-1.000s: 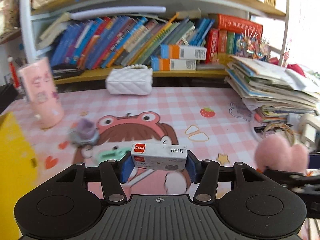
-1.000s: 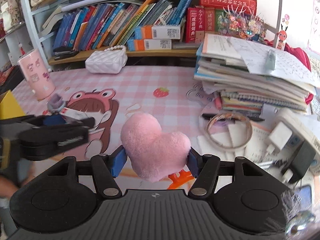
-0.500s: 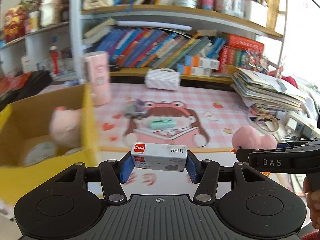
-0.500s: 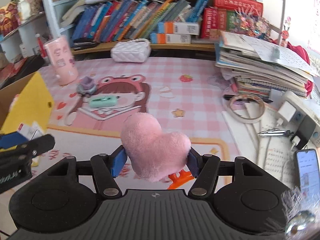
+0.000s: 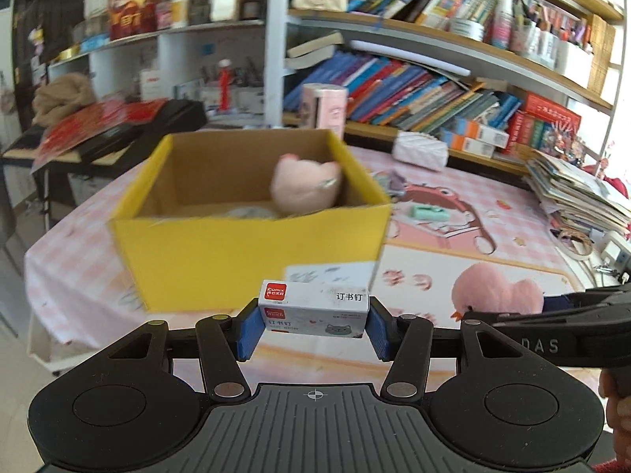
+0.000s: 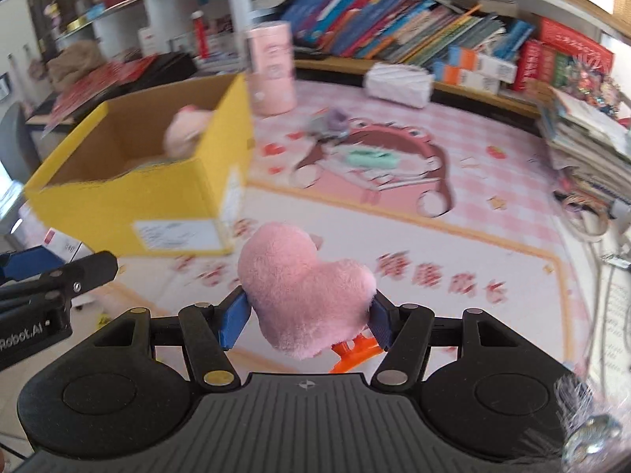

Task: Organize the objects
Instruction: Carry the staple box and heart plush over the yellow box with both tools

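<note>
Left gripper [image 5: 314, 321] clamps staple box [image 5: 314, 307] crosswise between blue pads, box just before yellow cardboard box [image 5: 252, 252] holding pink plush [image 5: 305, 189]. Right gripper [image 6: 307, 323] squeezes pink heart plush clip [image 6: 303, 291] between pads, orange clip below. Pink checked cartoon desk mat [image 6: 493, 181]; mint stapler [image 6: 370, 157] on it; bookshelves [image 5: 414, 90] behind, paper stack [image 5: 572, 197] far right.
</note>
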The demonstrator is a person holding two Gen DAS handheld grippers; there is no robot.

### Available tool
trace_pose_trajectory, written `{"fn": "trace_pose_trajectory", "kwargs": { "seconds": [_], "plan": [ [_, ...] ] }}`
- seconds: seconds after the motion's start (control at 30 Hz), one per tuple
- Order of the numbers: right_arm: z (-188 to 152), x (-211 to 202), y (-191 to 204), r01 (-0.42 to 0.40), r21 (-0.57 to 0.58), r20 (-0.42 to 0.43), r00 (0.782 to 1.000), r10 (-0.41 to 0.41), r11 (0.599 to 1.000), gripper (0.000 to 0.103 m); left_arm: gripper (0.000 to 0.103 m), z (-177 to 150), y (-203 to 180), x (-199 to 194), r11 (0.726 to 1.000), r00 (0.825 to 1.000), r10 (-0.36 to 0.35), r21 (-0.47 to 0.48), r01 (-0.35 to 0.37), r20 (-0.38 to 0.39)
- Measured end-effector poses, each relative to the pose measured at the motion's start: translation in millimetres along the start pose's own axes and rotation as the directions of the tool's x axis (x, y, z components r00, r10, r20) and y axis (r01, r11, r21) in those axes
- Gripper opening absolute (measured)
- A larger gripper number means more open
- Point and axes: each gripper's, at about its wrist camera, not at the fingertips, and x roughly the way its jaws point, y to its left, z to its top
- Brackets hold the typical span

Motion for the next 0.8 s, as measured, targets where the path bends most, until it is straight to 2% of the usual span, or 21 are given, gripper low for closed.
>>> {"fn": "trace_pose_trajectory", "kwargs": {
  "seconds": [0.37, 0.8],
  "plan": [
    [-33.2, -14.6, 61.4, -0.068, -0.018, -0.035, 0.997, 0.067, 0.998, 0.059, 0.053, -20.8, 42.8, -31.6, 1.0, 1.0, 0.001, -0.002, -0.001, 0.004],
    [-53.6, -22.4, 102.7, -0.068, 0.0, -0.041, 0.997, 0.068, 0.998, 0.059, 0.053, -32.4, 73.7, -50.4, 1.0, 1.0, -0.01, 0.019, 0.009, 0.011]
  ]
}}
